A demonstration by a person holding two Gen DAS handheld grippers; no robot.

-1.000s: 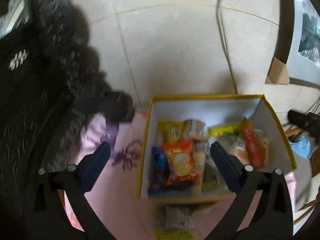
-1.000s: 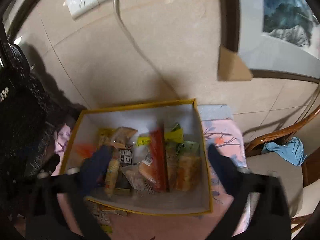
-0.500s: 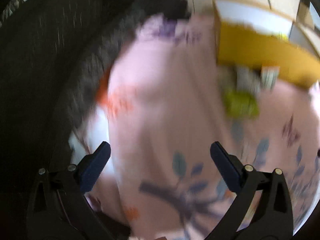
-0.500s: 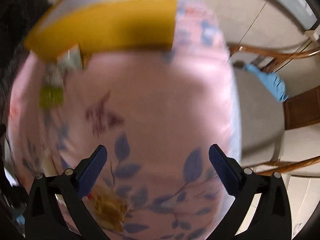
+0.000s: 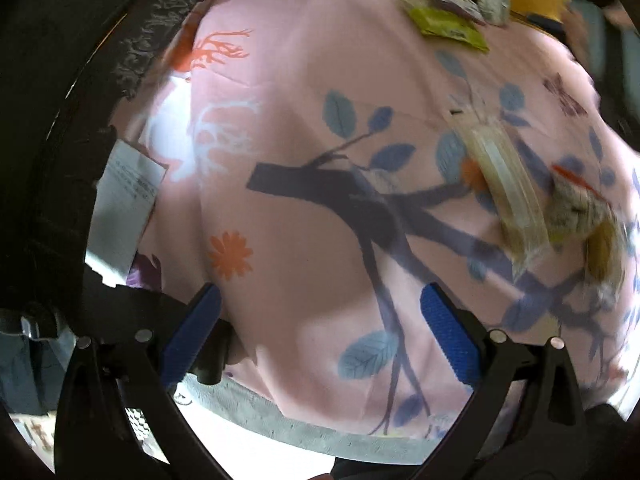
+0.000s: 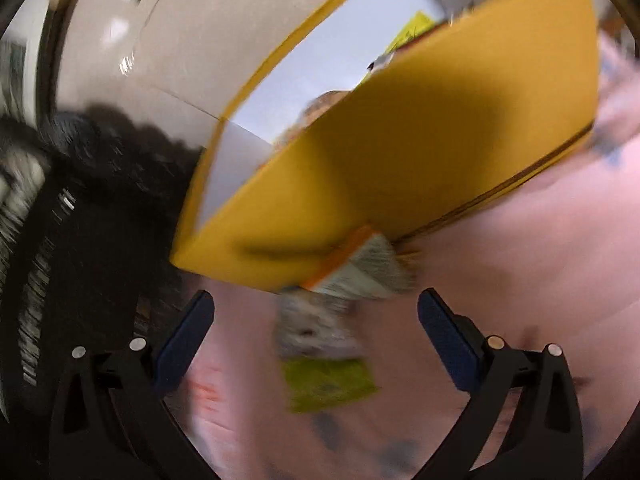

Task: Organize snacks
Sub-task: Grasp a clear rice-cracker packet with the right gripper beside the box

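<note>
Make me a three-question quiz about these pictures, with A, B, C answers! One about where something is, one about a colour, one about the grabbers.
1. Where does the green packet lie?
A. on the pink cloth, in front of the box
B. inside the box
C. between closed fingers

2. What colour is the outside of the box?
A. blue
B. yellow
C. red

3. How are the left gripper and right gripper?
A. both open and empty
B. both squeezing snacks
C. one holds the box

Answers:
1 A: it rests on the cloth by the box's wall.
2 B: its wall is yellow.
3 A: their blue pads stand apart with nothing between.
</note>
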